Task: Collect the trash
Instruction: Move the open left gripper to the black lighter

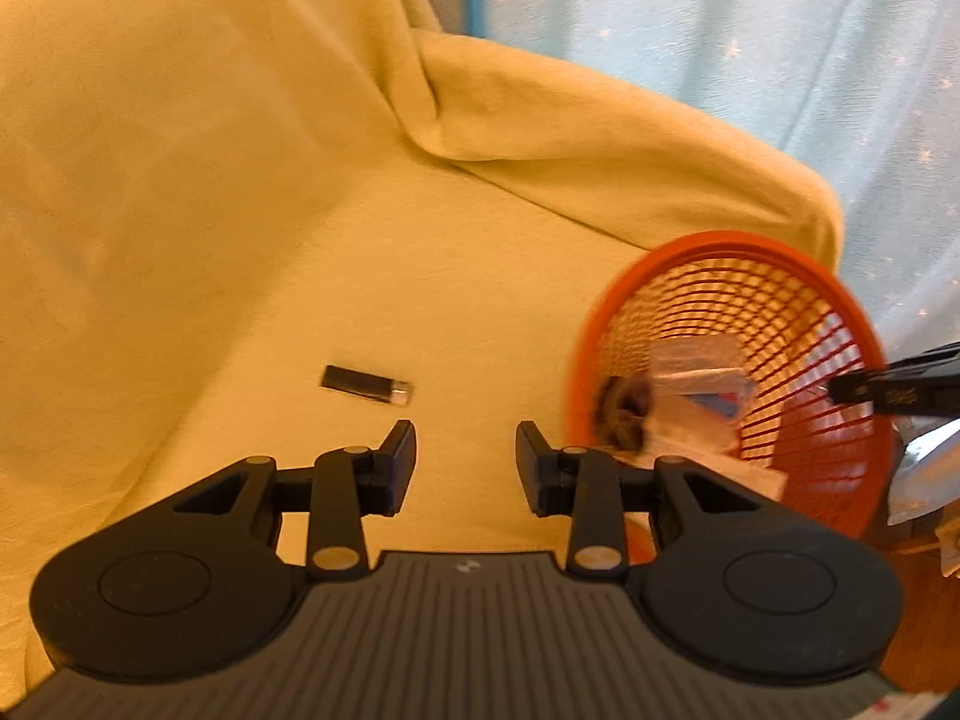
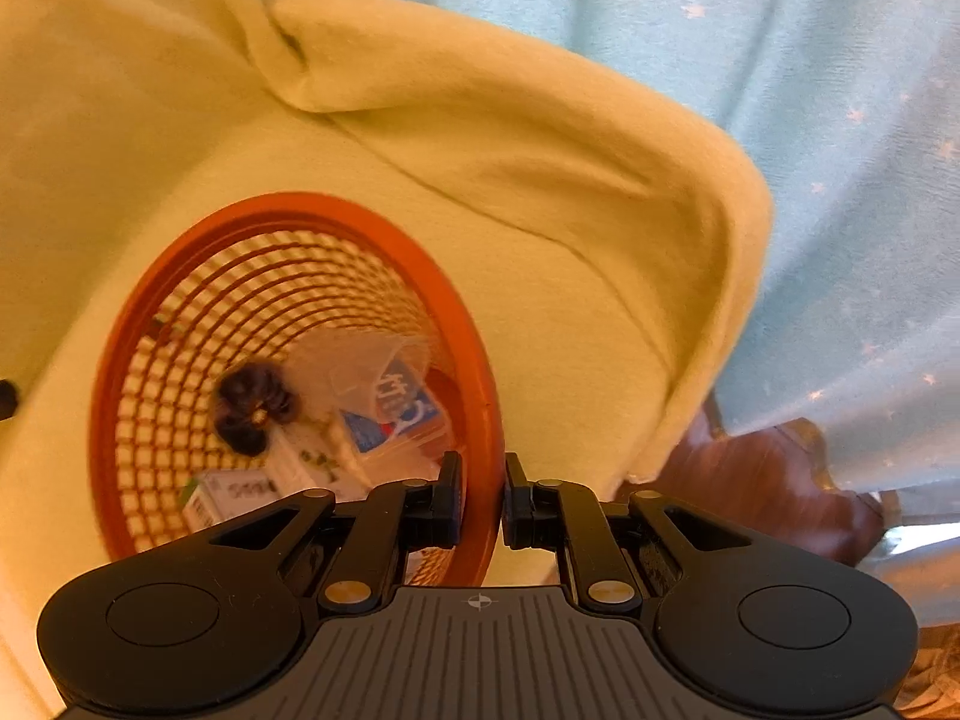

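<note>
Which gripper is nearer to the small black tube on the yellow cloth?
Left. The left gripper is open just short of the small black tube, which lies slightly to its left. The right gripper is clamped on the orange mesh basket's rim.

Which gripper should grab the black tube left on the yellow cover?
Left. The left gripper is open and empty, with the black tube just ahead; the right gripper is clamped on the orange basket rim.

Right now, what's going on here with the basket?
A person is collecting trash off a yellow cloth. The right gripper clamps the rim of the orange basket, which already holds wrappers and small boxes. The left gripper is open and empty, facing a small black tube lying on the cloth.
</note>
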{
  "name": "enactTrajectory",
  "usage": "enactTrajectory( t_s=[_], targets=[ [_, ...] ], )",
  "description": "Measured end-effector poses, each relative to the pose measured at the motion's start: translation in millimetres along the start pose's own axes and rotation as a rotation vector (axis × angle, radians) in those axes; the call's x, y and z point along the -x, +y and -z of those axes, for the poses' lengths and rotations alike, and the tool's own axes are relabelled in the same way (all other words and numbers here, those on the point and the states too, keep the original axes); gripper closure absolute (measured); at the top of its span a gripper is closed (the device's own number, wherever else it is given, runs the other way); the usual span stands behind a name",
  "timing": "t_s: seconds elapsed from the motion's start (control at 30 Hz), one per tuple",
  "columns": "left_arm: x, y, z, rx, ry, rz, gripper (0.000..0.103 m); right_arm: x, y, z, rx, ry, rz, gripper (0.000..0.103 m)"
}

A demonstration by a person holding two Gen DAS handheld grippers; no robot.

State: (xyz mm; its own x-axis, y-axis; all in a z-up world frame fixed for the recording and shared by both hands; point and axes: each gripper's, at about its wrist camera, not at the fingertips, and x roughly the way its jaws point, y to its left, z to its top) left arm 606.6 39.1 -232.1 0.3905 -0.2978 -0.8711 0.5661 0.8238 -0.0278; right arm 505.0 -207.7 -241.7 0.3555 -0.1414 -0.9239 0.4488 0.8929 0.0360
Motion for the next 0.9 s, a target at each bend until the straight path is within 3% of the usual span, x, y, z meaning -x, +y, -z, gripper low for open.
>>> enactTrajectory(
  t_s=[0.23,0.47,0.6,0.9],
  targets=[
    [-23,18,0,-0.013,0.02,-0.028,0.067,-5,-35,-12,-0.073,0.013,0.045,0.095],
    [-63,33,-5,-0.039,0.043,-0.038,0.057,-1,-57,-22,-0.112,-0.008,0.093,0.095],
    [-94,43,-8,-0.064,0.054,-0.031,0.044,1,-63,-18,-0.129,0.0,0.087,0.095],
    [-169,57,-14,-0.111,0.097,-0.048,0.031,-5,-65,-19,-0.133,0.01,0.093,0.093]
  ],
)
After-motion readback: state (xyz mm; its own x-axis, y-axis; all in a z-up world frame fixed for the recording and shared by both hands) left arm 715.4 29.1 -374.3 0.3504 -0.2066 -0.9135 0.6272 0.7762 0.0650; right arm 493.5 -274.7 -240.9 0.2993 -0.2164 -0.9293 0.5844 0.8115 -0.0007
